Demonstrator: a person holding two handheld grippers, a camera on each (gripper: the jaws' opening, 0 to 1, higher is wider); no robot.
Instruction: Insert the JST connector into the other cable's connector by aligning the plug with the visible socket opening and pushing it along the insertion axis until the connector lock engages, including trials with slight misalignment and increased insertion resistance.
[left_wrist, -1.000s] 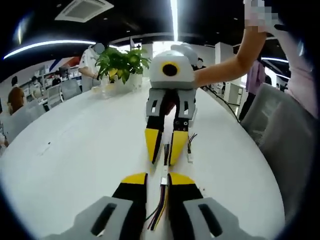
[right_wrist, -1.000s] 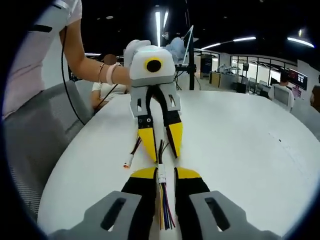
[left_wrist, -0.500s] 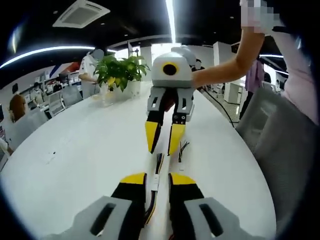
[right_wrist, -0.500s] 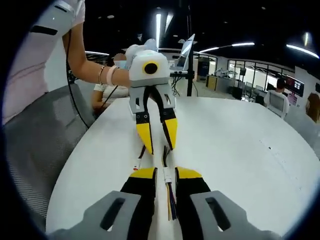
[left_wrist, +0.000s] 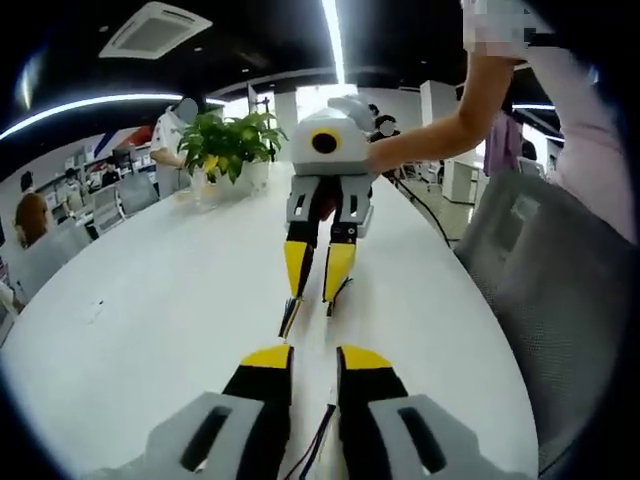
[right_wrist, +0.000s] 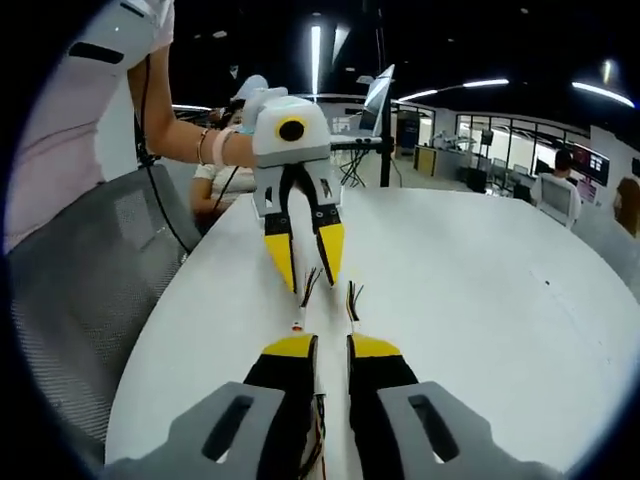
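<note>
Two handheld grippers face each other over a white table (left_wrist: 150, 300), tips well apart.

Left gripper view: the left gripper (left_wrist: 315, 362) rises from the near edge, yellow-tipped jaws parted by a narrow gap. Thin coloured wires (left_wrist: 312, 447) run back between the jaw bases; whether the tips pinch them cannot be told. Farther along the table the right gripper (left_wrist: 313, 283) points back toward the camera, held by a person's hand (left_wrist: 352, 108) at its rear. Its jaws stand slightly apart and angled together. A short cable (left_wrist: 290, 317) hangs below its left-hand tip, a second cable piece (left_wrist: 338, 294) beside the other tip; both are small and the grip is unclear. A potted plant (left_wrist: 228, 145) stands at the far left of the table; a grey chair (left_wrist: 540, 270) sits at the right.

Right gripper view: the right gripper (right_wrist: 330, 347) shows its jaws nearly closed, wires trailing between the bases. The left gripper (right_wrist: 304, 265) sits farther off, jaws parted. Between the two, on the table, lie a wire bundle ending in a small white connector (right_wrist: 297, 322) and, just right of it, a second short bundle (right_wrist: 352, 300). The two ends are apart, not mated.
</note>
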